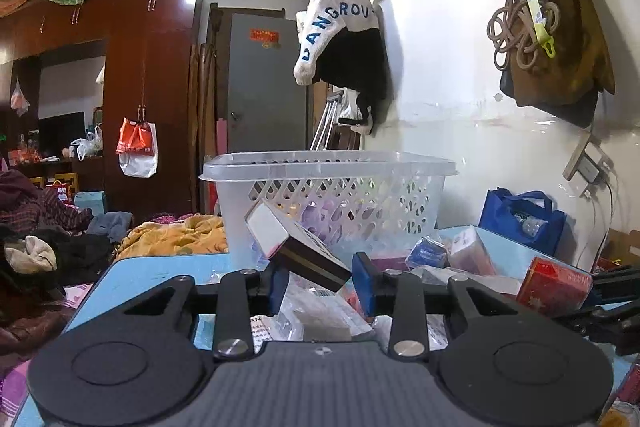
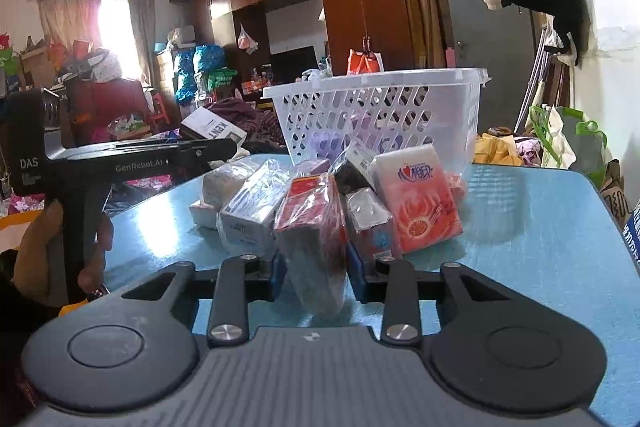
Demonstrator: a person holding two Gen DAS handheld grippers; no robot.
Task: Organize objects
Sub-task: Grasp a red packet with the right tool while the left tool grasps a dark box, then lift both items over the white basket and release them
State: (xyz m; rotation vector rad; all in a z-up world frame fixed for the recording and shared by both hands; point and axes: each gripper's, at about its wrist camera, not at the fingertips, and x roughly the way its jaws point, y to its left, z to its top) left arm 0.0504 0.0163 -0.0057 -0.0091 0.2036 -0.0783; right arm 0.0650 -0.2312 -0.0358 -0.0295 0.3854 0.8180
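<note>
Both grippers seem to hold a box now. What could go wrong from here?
1. The left gripper pinches only one corner of the tilted white and black box; it may twist out before the white basket.
2. The right gripper clamps a plastic-wrapped red box touching neighbouring packets; lifting may drag them.

Each black tool (image 1: 320,287) carries blue pads (image 1: 364,283), silver screws and white "GenRobot.AI" lettering.

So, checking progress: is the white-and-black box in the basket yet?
Out. The box sits tilted in the left tongs, outside the basket.
</note>
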